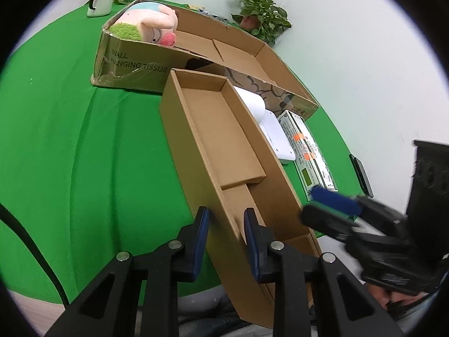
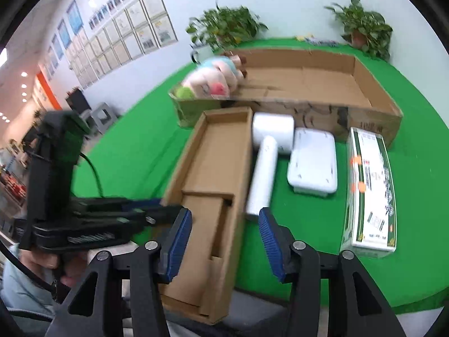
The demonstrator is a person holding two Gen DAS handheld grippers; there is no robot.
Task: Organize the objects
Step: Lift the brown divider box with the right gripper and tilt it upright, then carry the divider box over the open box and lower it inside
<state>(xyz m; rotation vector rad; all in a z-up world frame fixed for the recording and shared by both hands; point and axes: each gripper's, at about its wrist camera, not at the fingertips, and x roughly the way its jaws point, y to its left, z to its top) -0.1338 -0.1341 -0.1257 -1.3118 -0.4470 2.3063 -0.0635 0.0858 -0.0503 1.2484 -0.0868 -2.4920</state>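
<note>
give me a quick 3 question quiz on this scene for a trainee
1. True or false: the left gripper straddles the near left wall of the narrow cardboard box.
2. What lies directly right of the white hair dryer? A) a mug B) the white flat device C) a banana
3. Fill in: the plush toy sits in the left end of the large ___.

Key
1. True; one finger is outside the wall, one inside.
2. B
3. cardboard tray
</note>
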